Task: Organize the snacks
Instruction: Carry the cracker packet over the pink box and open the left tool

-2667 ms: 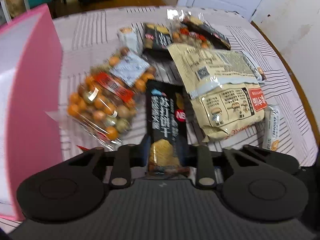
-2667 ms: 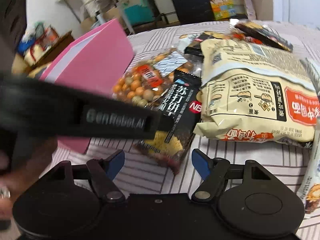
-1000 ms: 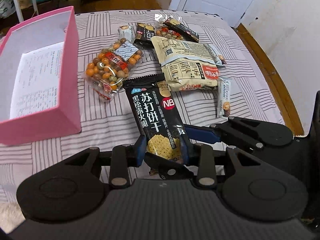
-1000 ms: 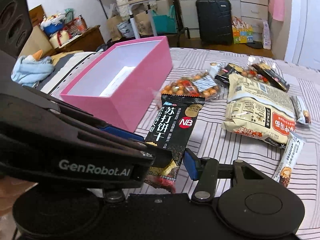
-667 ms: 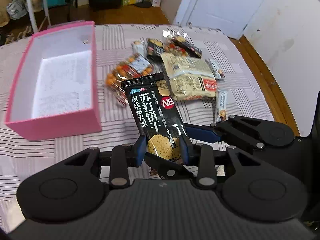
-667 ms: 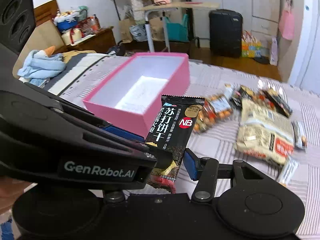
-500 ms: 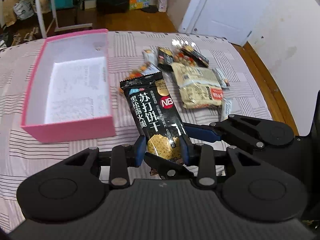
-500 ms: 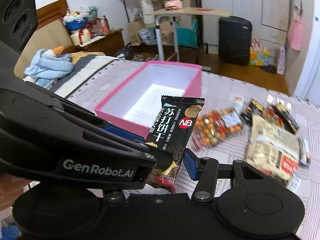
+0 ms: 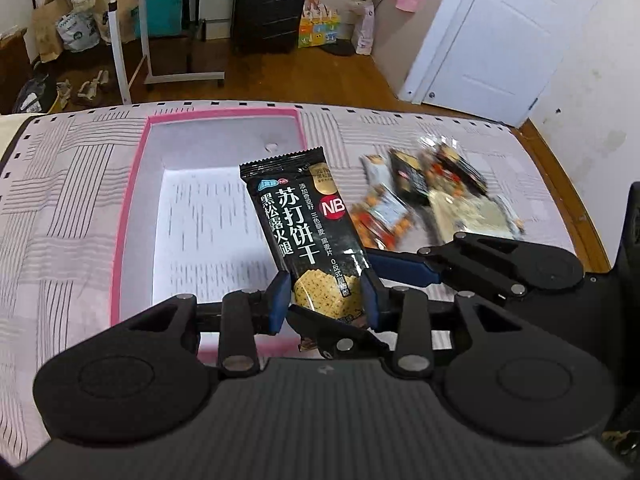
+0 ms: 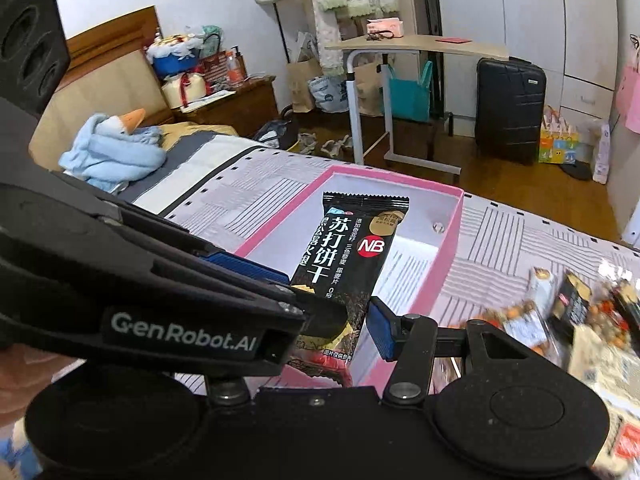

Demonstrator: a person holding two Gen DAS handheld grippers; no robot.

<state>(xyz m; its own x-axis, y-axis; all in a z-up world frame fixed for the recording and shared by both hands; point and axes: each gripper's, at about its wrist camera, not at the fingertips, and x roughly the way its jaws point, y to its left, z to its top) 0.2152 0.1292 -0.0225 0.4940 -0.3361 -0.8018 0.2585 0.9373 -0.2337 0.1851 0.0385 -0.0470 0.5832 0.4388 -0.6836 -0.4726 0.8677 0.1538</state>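
Observation:
A black cracker packet is held upright over the open pink box. My left gripper is shut on the packet's lower end. My right gripper is also closed around the same packet, its blue fingers crossing in from the right. The pink box holds only a printed white sheet. The other snacks lie in a blurred heap on the striped cloth to the right of the box.
The striped cloth covers the surface around the box. Beyond its far edge are a wooden floor, a rolling desk, a black suitcase and a white door. Blue cloth lies at left.
Both grippers have carried the black packet up and left, from above the snack heap to over the pink box. The snack heap now lies off to the right.

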